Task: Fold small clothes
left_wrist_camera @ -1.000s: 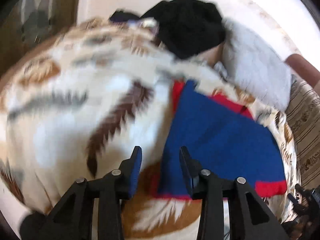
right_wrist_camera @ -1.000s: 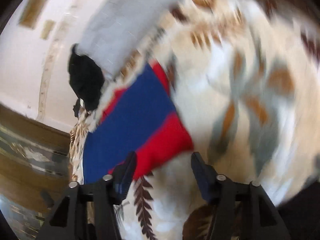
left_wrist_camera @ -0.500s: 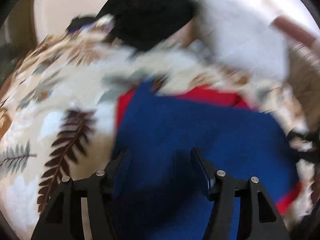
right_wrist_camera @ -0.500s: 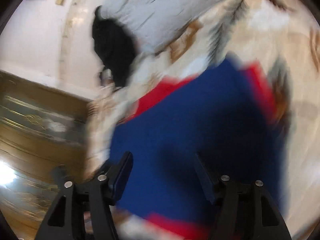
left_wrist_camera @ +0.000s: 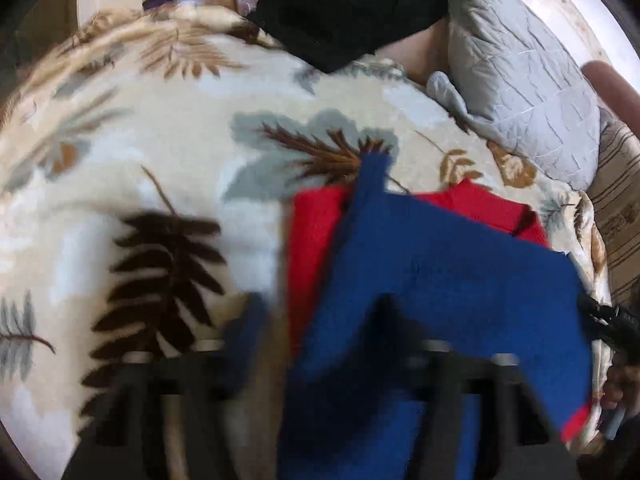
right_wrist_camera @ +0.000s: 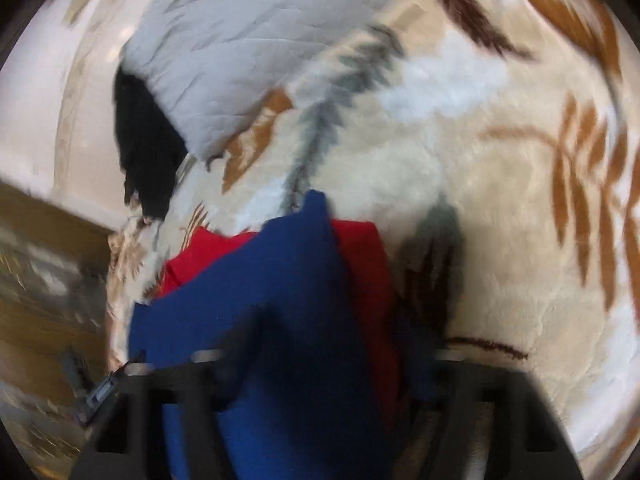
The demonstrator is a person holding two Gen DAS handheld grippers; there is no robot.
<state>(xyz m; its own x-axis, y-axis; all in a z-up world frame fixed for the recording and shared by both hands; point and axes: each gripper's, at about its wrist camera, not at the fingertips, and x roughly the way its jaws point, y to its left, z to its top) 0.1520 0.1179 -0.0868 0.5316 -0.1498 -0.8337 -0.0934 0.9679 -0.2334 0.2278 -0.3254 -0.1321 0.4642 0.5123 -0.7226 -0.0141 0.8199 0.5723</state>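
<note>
Over the leaf-print blanket [left_wrist_camera: 168, 128], both grippers' fingers spread wide, blue-and-red garment [left_wrist_camera: 432, 280] between.

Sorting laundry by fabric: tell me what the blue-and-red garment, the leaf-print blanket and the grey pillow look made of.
Blue-and-red garment: probably knit or fleece, matte, no sheen; blur hides the weave.
Leaf-print blanket: plush fleece, a soft fuzzy nap showing.
Grey pillow: smooth woven cover, quilted stitch lines, fine creases.
</note>
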